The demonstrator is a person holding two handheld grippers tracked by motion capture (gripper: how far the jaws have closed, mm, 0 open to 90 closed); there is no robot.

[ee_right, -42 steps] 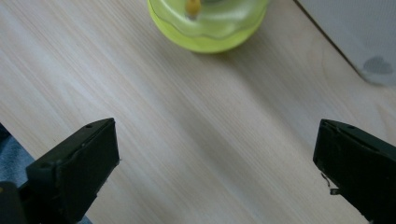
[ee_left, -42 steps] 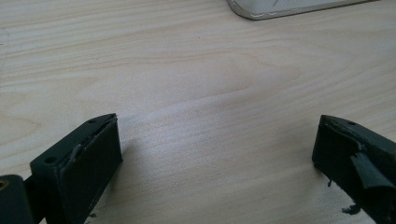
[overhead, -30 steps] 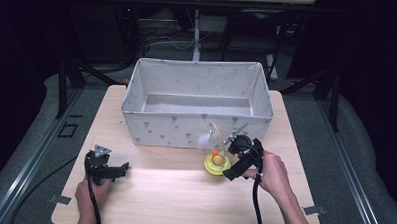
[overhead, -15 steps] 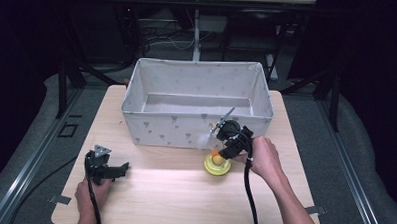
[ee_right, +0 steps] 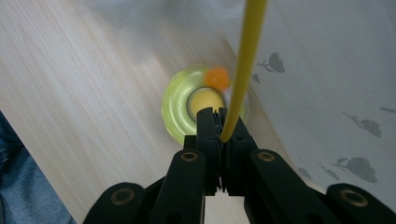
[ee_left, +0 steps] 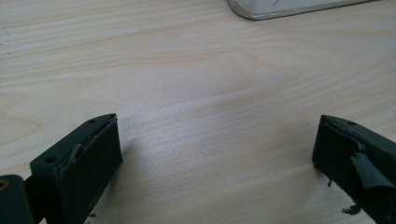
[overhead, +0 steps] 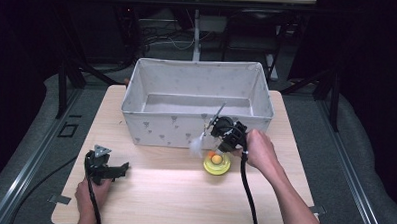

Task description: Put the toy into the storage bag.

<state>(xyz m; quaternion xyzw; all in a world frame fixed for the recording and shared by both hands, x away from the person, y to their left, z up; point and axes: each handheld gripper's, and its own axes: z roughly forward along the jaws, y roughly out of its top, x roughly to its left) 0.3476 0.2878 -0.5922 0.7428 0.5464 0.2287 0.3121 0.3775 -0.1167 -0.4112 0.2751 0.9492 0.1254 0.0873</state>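
A yellow round disc [overhead: 217, 164] with a small orange ball [overhead: 216, 157] on it lies on the wooden table [overhead: 183, 196], just in front of the fabric box [overhead: 161, 125]. My right gripper [overhead: 218, 145] hovers over the disc, shut on a thin yellow rod [ee_right: 243, 65]. In the right gripper view the disc [ee_right: 180, 105] and ball [ee_right: 217, 77] lie beyond the shut jaws of that gripper [ee_right: 219, 120]. A blurred white tuft [overhead: 196, 144] hangs left of the gripper. My left gripper [overhead: 120, 168] rests open at the front left, and between its jaws [ee_left: 217, 135] there is bare wood.
The box is large, open-topped, white-grey with small tree prints, and its wall [ee_right: 327, 93] stands close to the right of the disc. Its bottom corner [ee_left: 289, 7] appears in the left gripper view. Cables trail from both grippers toward the near table edge.
My right gripper has moved left and away from me, toward the box wall, carrying the rod. The left gripper has stayed put.
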